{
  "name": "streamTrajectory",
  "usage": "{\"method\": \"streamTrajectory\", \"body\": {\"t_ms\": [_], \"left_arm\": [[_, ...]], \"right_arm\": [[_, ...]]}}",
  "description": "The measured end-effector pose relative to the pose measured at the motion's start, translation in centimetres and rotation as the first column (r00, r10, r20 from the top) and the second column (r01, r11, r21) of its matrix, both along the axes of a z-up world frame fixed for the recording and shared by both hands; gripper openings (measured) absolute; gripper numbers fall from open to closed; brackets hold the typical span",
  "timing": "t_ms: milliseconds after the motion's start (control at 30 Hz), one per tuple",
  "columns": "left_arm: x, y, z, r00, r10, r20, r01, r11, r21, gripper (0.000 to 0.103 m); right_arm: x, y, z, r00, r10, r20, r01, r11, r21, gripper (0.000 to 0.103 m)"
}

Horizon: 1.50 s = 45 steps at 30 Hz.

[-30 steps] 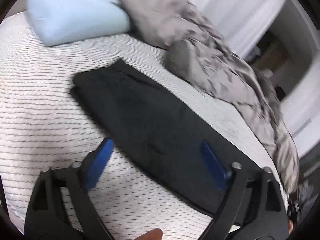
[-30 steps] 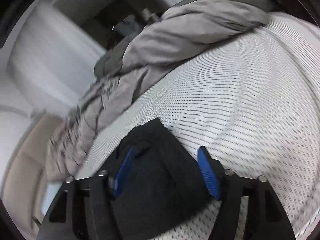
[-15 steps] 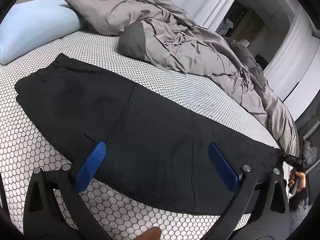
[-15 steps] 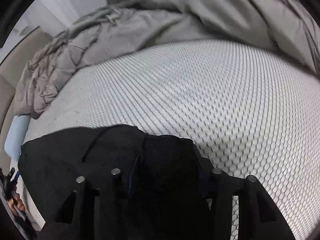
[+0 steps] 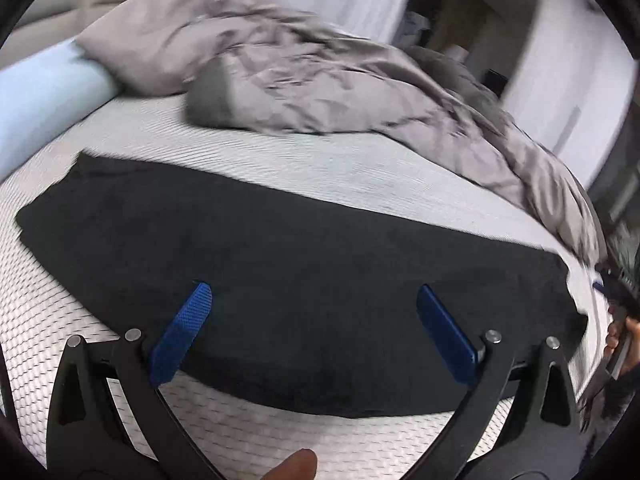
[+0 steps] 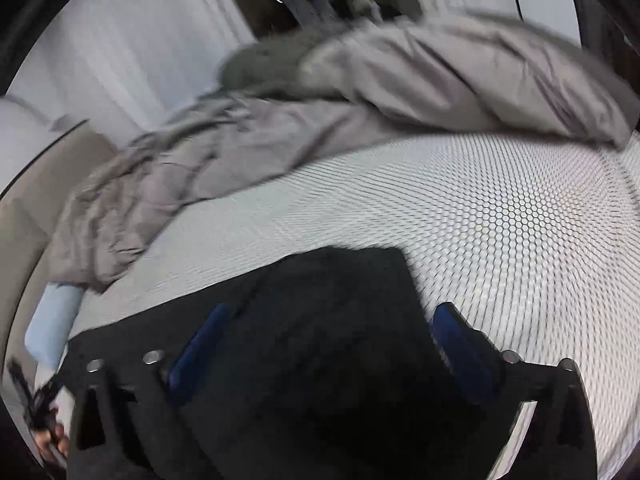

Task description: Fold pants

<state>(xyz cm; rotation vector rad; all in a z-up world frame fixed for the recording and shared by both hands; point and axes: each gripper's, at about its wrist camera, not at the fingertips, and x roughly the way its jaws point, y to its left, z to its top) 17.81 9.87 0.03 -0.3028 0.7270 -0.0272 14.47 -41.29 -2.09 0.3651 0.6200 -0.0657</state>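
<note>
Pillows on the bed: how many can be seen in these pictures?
1. A light blue pillow lies at the head of the mattress, left of the black pants, touching the crumpled grey duvet. The duvet may hide others.

The pants (image 5: 296,276) lie flat across the mattress (image 5: 360,168), one end toward the pillow (image 5: 44,100). Behind them the duvet (image 5: 320,88) is heaped along the far side, its edge overlapping the pillow.
</note>
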Motion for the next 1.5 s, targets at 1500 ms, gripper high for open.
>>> {"method": "streamTrajectory", "body": {"t_ms": [1500], "left_arm": [[8.0,-16.6,-5.4,0.879,-0.354,-0.319,0.422,0.890,0.173,0.088]], "right_arm": [[4.6,21.7,-9.4,0.934,0.161,-0.318,-0.317,0.783,-0.535,0.096]]}}
